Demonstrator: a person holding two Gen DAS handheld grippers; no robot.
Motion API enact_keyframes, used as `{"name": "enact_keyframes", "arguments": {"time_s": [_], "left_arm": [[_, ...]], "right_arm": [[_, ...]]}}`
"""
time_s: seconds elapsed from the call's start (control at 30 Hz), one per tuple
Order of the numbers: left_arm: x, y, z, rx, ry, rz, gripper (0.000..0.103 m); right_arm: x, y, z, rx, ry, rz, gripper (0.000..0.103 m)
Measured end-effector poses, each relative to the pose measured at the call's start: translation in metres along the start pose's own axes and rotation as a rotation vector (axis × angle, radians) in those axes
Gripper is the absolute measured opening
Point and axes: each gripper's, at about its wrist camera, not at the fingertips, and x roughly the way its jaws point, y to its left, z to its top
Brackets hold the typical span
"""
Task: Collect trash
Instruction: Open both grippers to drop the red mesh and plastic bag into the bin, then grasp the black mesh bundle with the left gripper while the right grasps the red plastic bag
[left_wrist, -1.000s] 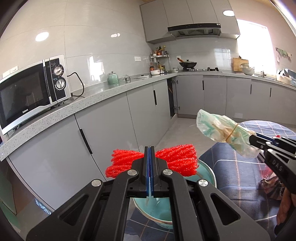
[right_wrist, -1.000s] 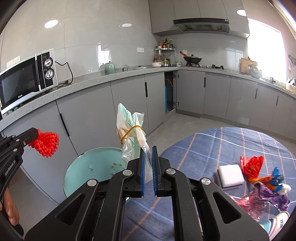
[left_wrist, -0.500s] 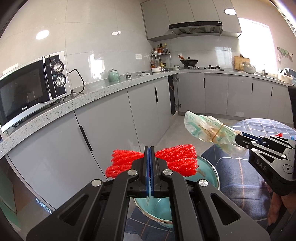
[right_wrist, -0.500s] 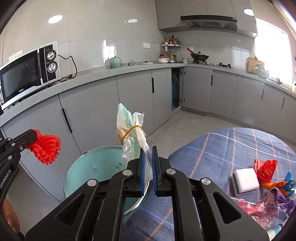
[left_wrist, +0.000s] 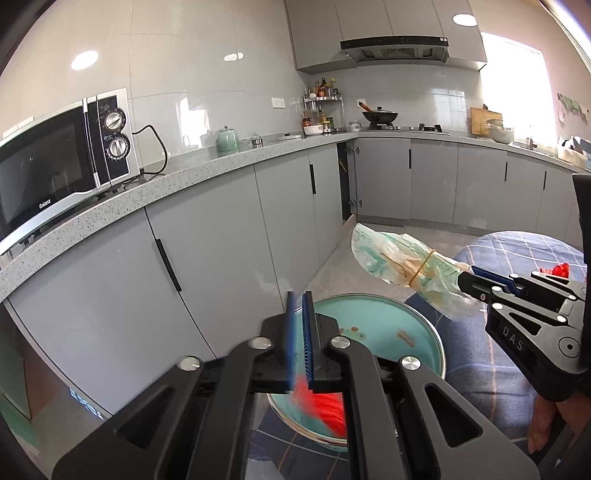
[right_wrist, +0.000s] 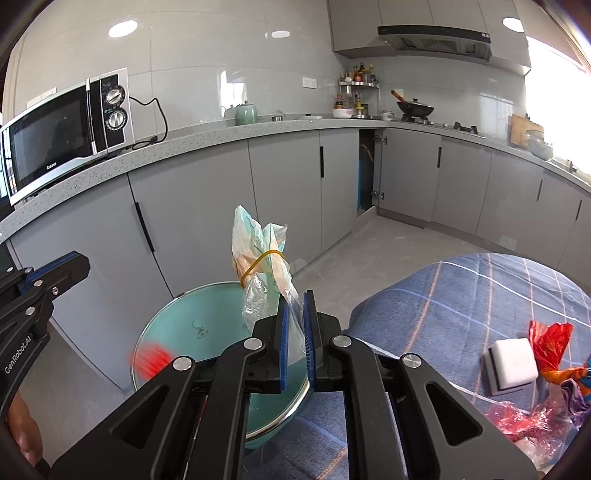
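Released since before: red mesh scrap (right_wrist: 153, 360), blurred over teal bin (right_wrist: 218, 317). My left tongs (left_wrist: 300, 332) slightly spread; my right tongs (right_wrist: 295, 341) pinching banded plastic bag (right_wrist: 260, 266).

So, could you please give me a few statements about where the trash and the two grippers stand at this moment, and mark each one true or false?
1. The left gripper pinches the red mesh scrap. False: its jaws stand slightly apart and the red mesh scrap is a blur by the teal bowl.
2. The right gripper holds a plastic bag bound with a yellow rubber band. True.
3. The teal bowl sits on the kitchen counter. False: it sits at the edge of the blue plaid tablecloth.
4. A white sponge lies on the tablecloth beside crumpled wrappers. True.
5. The microwave door is open. False: the microwave is closed.
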Motion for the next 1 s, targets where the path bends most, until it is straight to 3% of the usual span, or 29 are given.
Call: {"name": "enact_keyframes", "arguments": {"time_s": [0.03, 0.07, 0.17, 0.63, 1.0], "left_arm": [[0.0, 0.001, -0.001, -0.005, -0.002, 0.006, 0.046], [0.0, 0.001, -0.001, -0.004, -0.008, 0.013, 0.051], [0.001, 0.001, -0.002, 0.002, -0.005, 0.017, 0.051], [-0.001, 0.004, -0.004, 0.012, -0.006, 0.028, 0.057], [-0.025, -0.017, -0.001, 0.039, -0.034, -0.012, 0.064]], "right_arm": [[0.0, 0.0, -0.001, 0.001, 0.0, 0.008, 0.013], [0.001, 0.001, -0.001, 0.0, 0.0, 0.008, 0.017], [0.003, 0.002, -0.003, -0.003, 0.015, 0.012, 0.029], [-0.026, 0.001, -0.003, 0.013, -0.015, -0.022, 0.036], [-0.125, -0.031, -0.011, 0.031, -0.104, -0.134, 0.041]]}}
